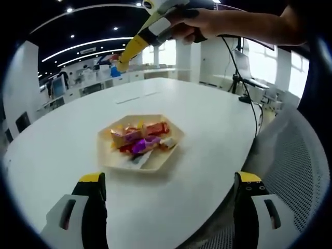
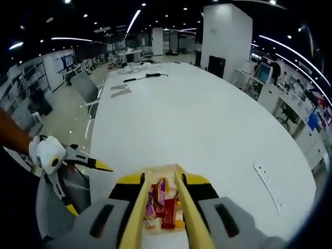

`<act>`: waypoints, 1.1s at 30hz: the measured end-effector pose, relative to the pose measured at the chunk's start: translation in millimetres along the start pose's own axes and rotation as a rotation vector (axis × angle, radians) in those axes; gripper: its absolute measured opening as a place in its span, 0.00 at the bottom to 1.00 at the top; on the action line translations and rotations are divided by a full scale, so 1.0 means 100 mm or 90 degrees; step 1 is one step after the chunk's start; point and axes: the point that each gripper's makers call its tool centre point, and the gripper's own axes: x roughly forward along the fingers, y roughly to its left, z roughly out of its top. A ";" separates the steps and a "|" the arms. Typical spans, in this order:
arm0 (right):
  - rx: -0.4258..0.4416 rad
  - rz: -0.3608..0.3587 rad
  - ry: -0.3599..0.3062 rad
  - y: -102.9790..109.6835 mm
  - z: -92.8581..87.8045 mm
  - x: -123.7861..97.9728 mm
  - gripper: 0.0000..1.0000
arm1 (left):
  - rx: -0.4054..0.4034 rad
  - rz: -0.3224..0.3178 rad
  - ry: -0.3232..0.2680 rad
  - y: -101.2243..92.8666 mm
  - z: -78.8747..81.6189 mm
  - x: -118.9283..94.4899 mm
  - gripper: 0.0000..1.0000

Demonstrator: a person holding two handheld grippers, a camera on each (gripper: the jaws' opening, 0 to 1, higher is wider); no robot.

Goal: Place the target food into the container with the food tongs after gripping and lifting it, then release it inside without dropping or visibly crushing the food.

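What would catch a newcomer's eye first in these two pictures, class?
A plate heaped with bright wrapped candies sits on the big white table, ahead of the open left gripper. In the right gripper view, yellow tongs held in the right gripper hover over those sweets.

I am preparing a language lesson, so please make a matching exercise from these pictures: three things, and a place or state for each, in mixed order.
1. plate
2. food tongs
3. left claw

a. open, holding nothing
b. on the white table, carrying wrapped snacks
c. held in the right claw

Pairs: 1-b, 2-c, 3-a
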 end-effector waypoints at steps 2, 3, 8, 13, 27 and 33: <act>0.002 -0.002 -0.005 -0.03 0.00 -0.03 0.27 | 0.000 -0.001 0.000 -0.01 0.00 0.00 0.99; 0.001 -0.004 -0.007 -0.04 0.00 -0.03 0.28 | 0.000 -0.002 -0.001 -0.01 0.01 0.00 0.99; 0.002 -0.006 -0.013 -0.08 0.01 -0.05 0.28 | -0.001 -0.001 0.003 0.00 -0.01 0.00 0.99; -0.034 0.019 -0.063 -0.02 0.13 -0.10 0.27 | -0.001 0.002 0.006 0.00 -0.01 0.00 0.99; -0.047 -0.011 -0.118 -0.20 -0.02 -0.54 0.29 | 0.003 0.000 0.013 -0.02 -0.03 0.02 0.99; -0.048 -0.025 -0.155 -0.18 -0.16 -0.79 0.29 | 0.003 -0.002 0.012 -0.03 -0.03 0.02 0.99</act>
